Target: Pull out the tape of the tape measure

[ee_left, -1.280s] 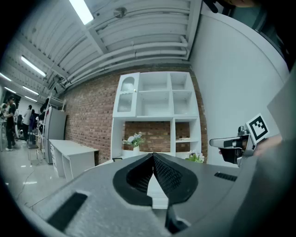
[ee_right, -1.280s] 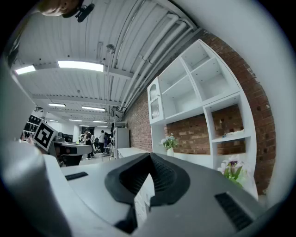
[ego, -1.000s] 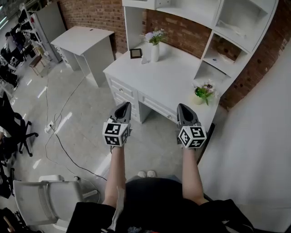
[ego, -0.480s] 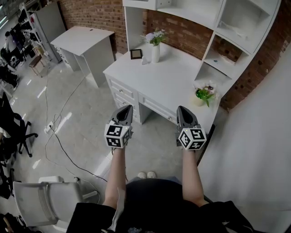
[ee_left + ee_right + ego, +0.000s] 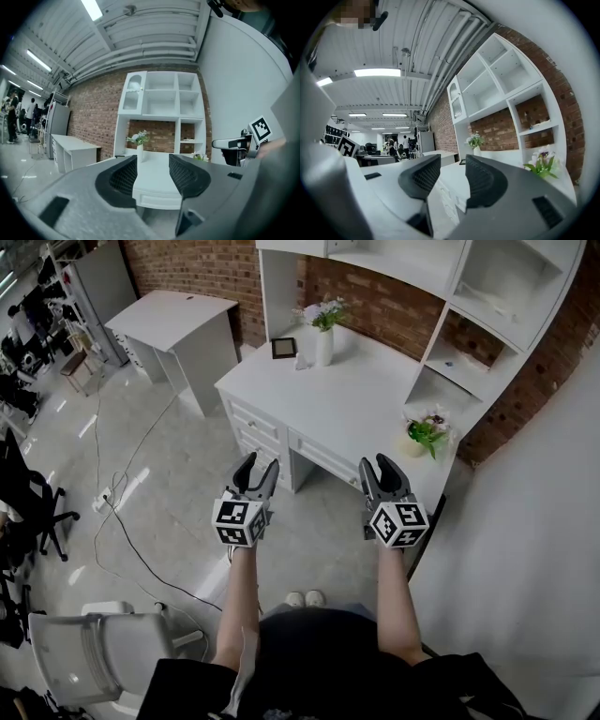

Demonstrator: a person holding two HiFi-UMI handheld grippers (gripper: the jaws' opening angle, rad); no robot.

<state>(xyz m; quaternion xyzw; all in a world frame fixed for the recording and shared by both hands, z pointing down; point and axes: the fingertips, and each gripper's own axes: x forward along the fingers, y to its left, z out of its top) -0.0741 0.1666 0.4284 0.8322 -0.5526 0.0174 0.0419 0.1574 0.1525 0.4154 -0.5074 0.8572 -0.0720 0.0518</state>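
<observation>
No tape measure shows in any view. In the head view my left gripper (image 5: 258, 467) and right gripper (image 5: 377, 465) are held level side by side in front of the white desk (image 5: 347, 399), short of its front edge. The jaws of both have just been opening and stand apart with nothing between them. The left gripper view looks between its open fingers (image 5: 121, 177) at the desk and shelves. In the right gripper view the fingers (image 5: 485, 180) are likewise spread over empty air.
On the desk stand a vase of flowers (image 5: 323, 334), a small picture frame (image 5: 283, 348) and a potted plant (image 5: 424, 435). White shelves (image 5: 469, 296) rise behind it against brick. A second desk (image 5: 173, 320), a floor cable (image 5: 122, 531) and a chair (image 5: 103, 652) lie left.
Both grippers were shut in the earlier frames and now have their jaws spread apart. Neither hand has shifted noticeably.
</observation>
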